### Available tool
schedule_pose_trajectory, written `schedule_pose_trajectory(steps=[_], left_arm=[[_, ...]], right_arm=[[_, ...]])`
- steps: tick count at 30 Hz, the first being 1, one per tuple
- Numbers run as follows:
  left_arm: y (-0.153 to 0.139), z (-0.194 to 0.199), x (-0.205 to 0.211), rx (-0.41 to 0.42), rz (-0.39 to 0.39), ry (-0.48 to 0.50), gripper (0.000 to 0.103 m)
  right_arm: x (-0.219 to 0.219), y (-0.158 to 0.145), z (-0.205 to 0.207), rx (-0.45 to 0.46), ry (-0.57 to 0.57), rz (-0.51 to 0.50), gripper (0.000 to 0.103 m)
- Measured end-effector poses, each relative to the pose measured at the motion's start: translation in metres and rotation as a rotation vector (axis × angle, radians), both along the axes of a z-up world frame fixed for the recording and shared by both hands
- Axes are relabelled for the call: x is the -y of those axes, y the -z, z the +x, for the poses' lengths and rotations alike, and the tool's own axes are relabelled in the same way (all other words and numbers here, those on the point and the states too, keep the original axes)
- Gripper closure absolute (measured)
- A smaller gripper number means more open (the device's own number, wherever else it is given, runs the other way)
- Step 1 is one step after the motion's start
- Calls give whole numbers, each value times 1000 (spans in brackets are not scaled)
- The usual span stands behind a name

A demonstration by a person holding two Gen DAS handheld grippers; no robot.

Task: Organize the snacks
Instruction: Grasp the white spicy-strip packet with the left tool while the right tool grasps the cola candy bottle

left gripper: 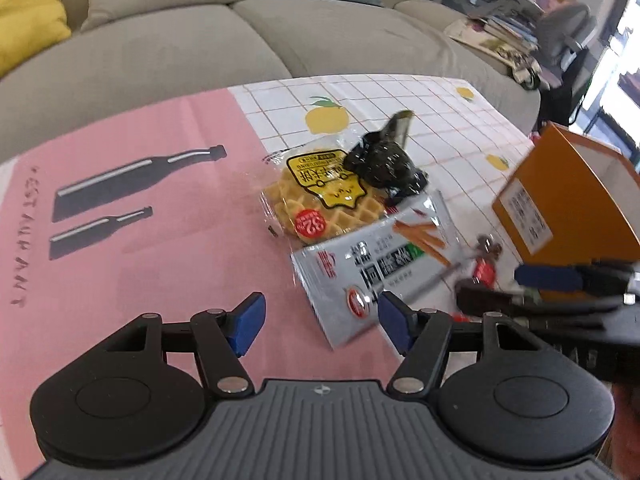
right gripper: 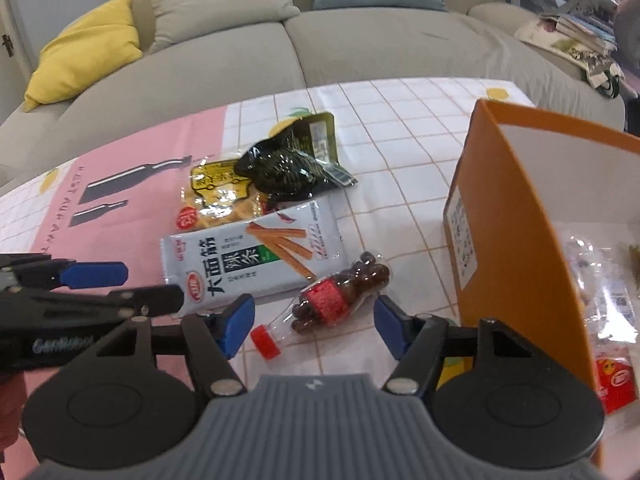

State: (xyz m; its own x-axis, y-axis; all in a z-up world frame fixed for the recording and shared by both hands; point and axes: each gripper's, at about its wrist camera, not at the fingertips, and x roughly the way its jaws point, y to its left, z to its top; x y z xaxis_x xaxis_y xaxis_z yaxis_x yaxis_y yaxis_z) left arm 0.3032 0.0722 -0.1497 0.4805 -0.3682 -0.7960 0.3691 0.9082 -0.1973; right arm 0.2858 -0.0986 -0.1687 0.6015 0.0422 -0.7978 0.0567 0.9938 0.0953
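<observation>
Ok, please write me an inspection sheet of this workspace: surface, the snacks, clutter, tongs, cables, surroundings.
Surface: table under a pink and white checked cloth with lemon print.
Job's things: waffle pack, dark green pack lying on it, grey spicy-strip pack, small bottle of brown candies on its side; orange box already holds some packs.
Clutter: nothing seen.
Tongs: left tongs open, over the grey pack's near end; right tongs open, the candy bottle between the fingers, not pinched.
Cables: nothing seen.
Surroundings: grey sofa with cushions, stacked books at far right.
</observation>
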Motion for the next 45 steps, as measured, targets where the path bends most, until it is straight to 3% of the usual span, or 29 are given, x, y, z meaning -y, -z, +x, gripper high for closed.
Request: schedule_pose_trajectory(steps=[7,9,11,12,17,20,32,37,45], left_arm=[[12,18,0,-25,-76,-57,28],[12,19,4,-10,-85,-61,36],[13,19,5,-18,-108,-70,52],[13,18,5,-19,-119,-79,55],[9,-3,4,-21,-118,-187,93],[6,-26,2,-36,-121,-252,101],[4,-134,-17,-157,-171,-455,103],[-4,-172,-21,-170,-119,-477,103],[-7,-203,-12,-158,13,-414,100]], right_arm=[[0,16,10,-32,-3,1,38],[1,21,12,-40,-2,6,41],[3,25,13,-53,-5,11,52],[3,27,14,-59,-8,9,54],[2,28,8,-44,-37,-22,63],[0,27,1,-43,-60,-25,70],[-9,26,-56,-46,-194,-39,73],[-10,26,-80,-54,-247,-56,73],[-8,23,-118,-90,-328,-75,73]])
